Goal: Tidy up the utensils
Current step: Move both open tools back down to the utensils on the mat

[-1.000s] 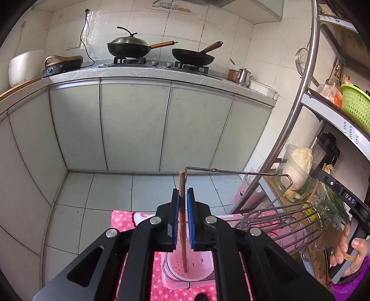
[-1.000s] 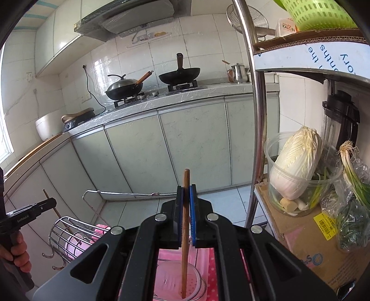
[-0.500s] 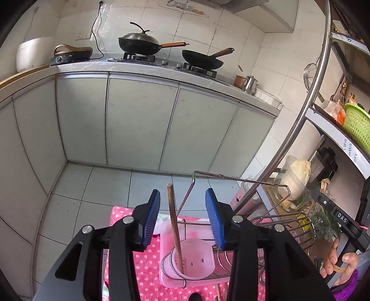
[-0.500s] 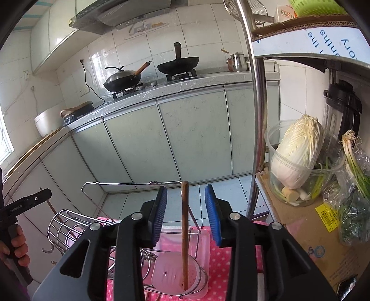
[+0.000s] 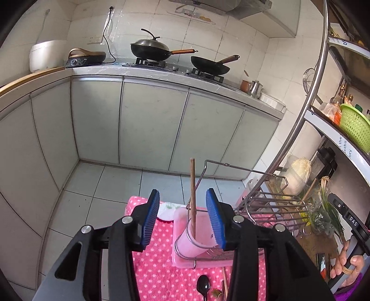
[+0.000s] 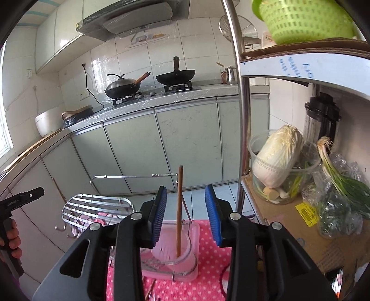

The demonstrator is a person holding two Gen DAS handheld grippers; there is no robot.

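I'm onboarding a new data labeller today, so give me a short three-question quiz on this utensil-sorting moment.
1. True or false: the left claw is shut on the wooden chopstick.
2. Multiple choice: the chopstick in the right wrist view stands in A) the green basket, B) the pink cup, C) a wok.
3. Fill in: a black ____ lies on the pink dotted cloth near the left claw.

Key: 1 false, both claws are open; 2 B; 3 spoon.
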